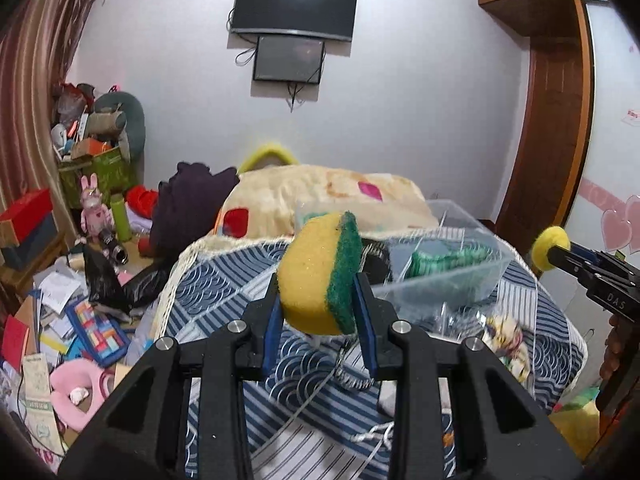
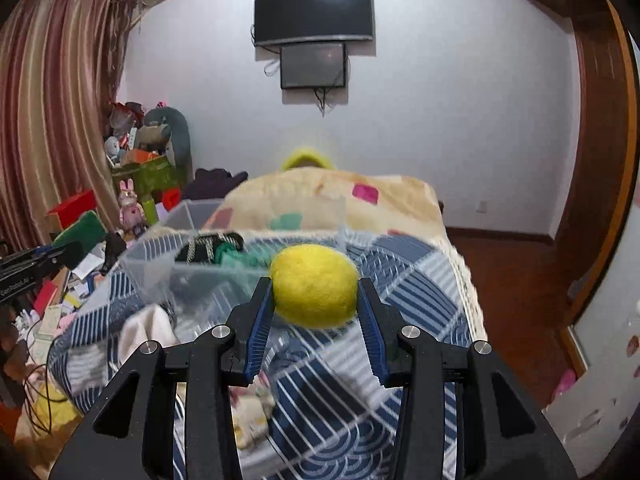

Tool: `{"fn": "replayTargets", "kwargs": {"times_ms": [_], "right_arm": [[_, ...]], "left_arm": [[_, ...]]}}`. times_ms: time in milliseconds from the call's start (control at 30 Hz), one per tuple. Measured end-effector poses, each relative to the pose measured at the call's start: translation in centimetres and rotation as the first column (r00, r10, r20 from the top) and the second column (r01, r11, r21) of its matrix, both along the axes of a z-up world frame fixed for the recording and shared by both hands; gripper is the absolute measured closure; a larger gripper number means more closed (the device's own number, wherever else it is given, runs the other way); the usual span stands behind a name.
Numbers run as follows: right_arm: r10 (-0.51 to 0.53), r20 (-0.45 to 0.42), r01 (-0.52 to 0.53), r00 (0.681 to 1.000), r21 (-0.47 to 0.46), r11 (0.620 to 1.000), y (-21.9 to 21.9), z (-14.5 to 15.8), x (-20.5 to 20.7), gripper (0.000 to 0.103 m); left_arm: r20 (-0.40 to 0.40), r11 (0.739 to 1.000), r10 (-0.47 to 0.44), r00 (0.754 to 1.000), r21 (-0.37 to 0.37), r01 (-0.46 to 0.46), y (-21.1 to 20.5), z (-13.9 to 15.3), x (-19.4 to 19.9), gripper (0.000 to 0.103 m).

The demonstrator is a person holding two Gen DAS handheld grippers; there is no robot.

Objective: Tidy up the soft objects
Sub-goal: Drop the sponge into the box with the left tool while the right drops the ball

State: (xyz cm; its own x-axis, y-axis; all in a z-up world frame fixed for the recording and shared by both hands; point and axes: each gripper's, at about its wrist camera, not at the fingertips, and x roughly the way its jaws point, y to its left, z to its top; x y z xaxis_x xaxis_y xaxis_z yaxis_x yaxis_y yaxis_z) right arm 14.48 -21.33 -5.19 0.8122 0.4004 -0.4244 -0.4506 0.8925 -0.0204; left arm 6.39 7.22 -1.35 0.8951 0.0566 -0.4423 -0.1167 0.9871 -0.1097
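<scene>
My left gripper (image 1: pixel 318 300) is shut on a yellow sponge with a green scouring side (image 1: pixel 320 272), held in the air above the blue patterned bedspread (image 1: pixel 224 300). My right gripper (image 2: pixel 316 300) is shut on a yellow felt ball (image 2: pixel 314 285); it also shows at the right edge of the left wrist view, where the ball (image 1: pixel 550 248) sticks out of its fingers. A clear plastic bin (image 1: pixel 448 272) stands on the bed just beyond both grippers, with green soft items (image 1: pixel 444 260) inside. The bin also shows in the right wrist view (image 2: pixel 160 268).
A cream blanket (image 1: pixel 328 196) and a dark purple cloth (image 1: pixel 188 204) lie at the far end of the bed. Loose small cloth items (image 1: pixel 504 332) lie on the bedspread near the bin. The floor at left (image 1: pixel 68 320) is littered with papers, boxes and toys. A wooden wardrobe (image 1: pixel 560 120) stands at right.
</scene>
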Motion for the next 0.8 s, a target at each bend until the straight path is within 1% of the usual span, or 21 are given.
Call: {"fn": "replayTargets", "kwargs": {"times_ms": [167,300,467,700,800], "right_arm": [[0.043,0.049,-0.043,0.998,0.002,0.999,2.2,1.5,0.5,0.064],[0.081,0.060,-0.081,0.995,0.005,0.997,4.2,2.0,1.2,0.064],[0.121,0.036,-0.122,0.992,0.011,0.993,6.3,1.7,2.4,0.064],[0.155,-0.019,-0.156,0.988,-0.027,0.987,8.9,0.3,4.1,0.064],[0.165,-0.056,-0.167,0.985,-0.043,0.985,9.7,-0.6,4.9,0.064]], "left_arm": [[0.016,1.000,-0.023,1.000,-0.003,0.024,-0.5,0.9,1.6,0.070],[0.013,0.999,-0.036,0.999,-0.011,0.037,-0.7,1.1,3.0,0.070],[-0.015,0.999,-0.049,0.999,-0.001,0.049,-1.2,0.6,4.7,0.070],[-0.076,0.998,-0.068,0.995,-0.017,0.067,-1.3,-1.1,7.2,0.070],[-0.104,0.997,-0.072,0.992,-0.003,0.072,-1.6,-1.8,8.3,0.070]]}}
